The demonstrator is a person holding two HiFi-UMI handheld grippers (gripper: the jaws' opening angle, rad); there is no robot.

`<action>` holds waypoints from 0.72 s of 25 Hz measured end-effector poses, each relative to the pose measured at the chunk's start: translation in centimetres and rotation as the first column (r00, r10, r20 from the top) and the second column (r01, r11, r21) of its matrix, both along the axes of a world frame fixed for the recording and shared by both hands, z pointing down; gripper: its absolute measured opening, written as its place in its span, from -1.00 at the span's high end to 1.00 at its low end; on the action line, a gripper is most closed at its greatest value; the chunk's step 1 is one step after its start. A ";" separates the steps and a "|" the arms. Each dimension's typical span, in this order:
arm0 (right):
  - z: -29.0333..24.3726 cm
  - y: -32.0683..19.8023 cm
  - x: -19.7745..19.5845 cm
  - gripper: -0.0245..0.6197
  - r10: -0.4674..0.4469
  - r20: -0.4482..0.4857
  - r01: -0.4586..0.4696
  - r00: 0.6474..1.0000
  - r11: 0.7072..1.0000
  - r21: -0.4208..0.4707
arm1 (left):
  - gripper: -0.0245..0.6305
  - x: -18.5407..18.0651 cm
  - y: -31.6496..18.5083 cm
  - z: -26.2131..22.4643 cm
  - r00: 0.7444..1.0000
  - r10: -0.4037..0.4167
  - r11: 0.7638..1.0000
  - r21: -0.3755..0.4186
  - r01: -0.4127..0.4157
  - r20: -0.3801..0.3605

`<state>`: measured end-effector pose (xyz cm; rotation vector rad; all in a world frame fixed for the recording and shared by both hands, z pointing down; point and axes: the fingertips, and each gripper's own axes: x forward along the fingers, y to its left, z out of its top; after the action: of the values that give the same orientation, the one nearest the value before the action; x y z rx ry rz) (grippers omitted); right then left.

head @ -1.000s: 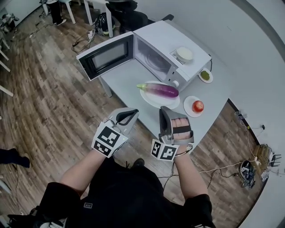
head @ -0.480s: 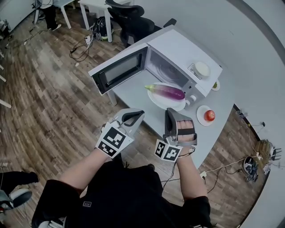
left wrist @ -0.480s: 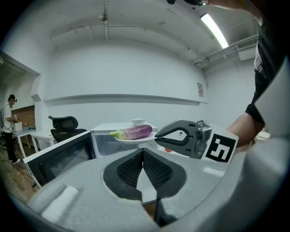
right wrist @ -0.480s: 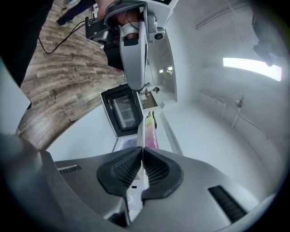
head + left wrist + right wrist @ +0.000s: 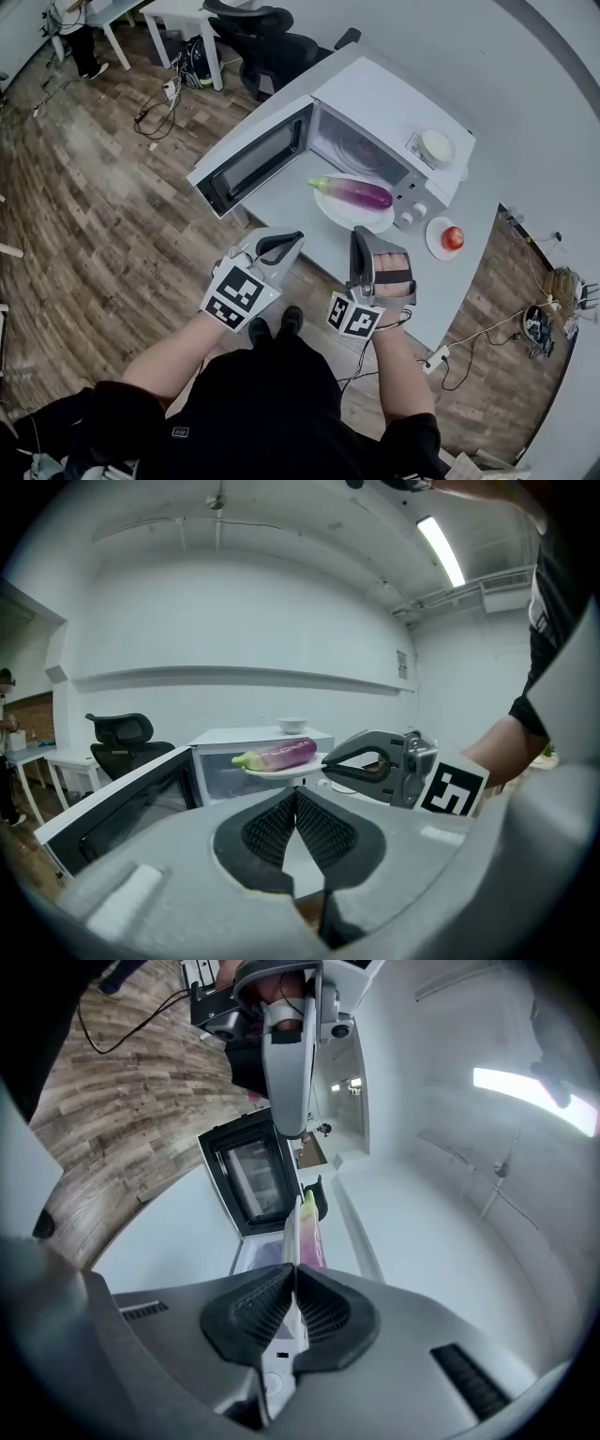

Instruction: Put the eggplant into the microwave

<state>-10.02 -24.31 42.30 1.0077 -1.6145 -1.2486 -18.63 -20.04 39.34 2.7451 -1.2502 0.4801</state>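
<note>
Head view: left tool (image 5: 292, 241), right tool (image 5: 357, 234) clenched empty; tomato (image 5: 453, 237) near eggplant (image 5: 358, 193), microwave (image 5: 394, 101) open.

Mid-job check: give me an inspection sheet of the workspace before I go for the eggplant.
Surface: grey table, carrying the microwave and two plates.
Job's things: eggplant lies on a white plate in front of the microwave; its door stands open.
Clutter: tomato on a small plate beside the microwave; bowl on top of it.
Grippers: left tool and right tool both shut, empty, well short of the eggplant.
Cables: loose cables on the floor behind the table; more at the right.
Surroundings: wooden floor, office chair.
</note>
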 end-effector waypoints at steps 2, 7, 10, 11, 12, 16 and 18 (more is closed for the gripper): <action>0.3 -0.9 0.1 0.85 -0.004 -0.013 0.004 1.000 1.000 0.008 | 0.90 0.3 -1.0 0.3 1.000 0.005 1.000 -0.005 -0.005 0.000; 0.6 -3.4 0.2 0.85 -0.023 -0.014 0.023 1.000 1.000 0.020 | 0.90 0.5 -3.8 0.9 1.000 -0.011 1.000 -0.007 0.011 0.012; 0.3 -4.9 0.3 0.85 -0.028 -0.015 0.029 0.999 0.999 0.032 | 0.90 0.4 -5.5 0.6 1.000 -0.026 1.000 0.002 0.026 0.008; 0.3 -5.5 0.3 0.85 -0.027 -0.016 0.028 1.000 0.999 0.033 | 0.90 0.4 -6.0 0.5 1.000 -0.028 1.000 0.004 0.028 0.004; 0.4 -5.9 0.3 0.85 -0.025 -0.017 0.025 1.000 0.999 0.031 | 0.90 0.4 -6.4 0.5 1.000 -0.029 1.000 0.004 0.029 0.001; 1.5 -7.5 0.1 0.85 -0.013 -0.032 0.014 0.999 1.000 0.024 | 0.90 0.4 -8.1 0.9 1.000 -0.009 1.000 0.008 0.009 -0.001; 2.4 -8.3 -0.4 0.85 -0.006 -0.048 0.007 0.999 1.000 0.021 | 0.90 0.3 -8.9 1.5 1.000 0.014 1.000 0.009 -0.014 -0.003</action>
<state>-10.41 -32.64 44.74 0.9791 -1.5713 -1.2872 -18.30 -28.95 40.89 2.7621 -1.2365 0.4732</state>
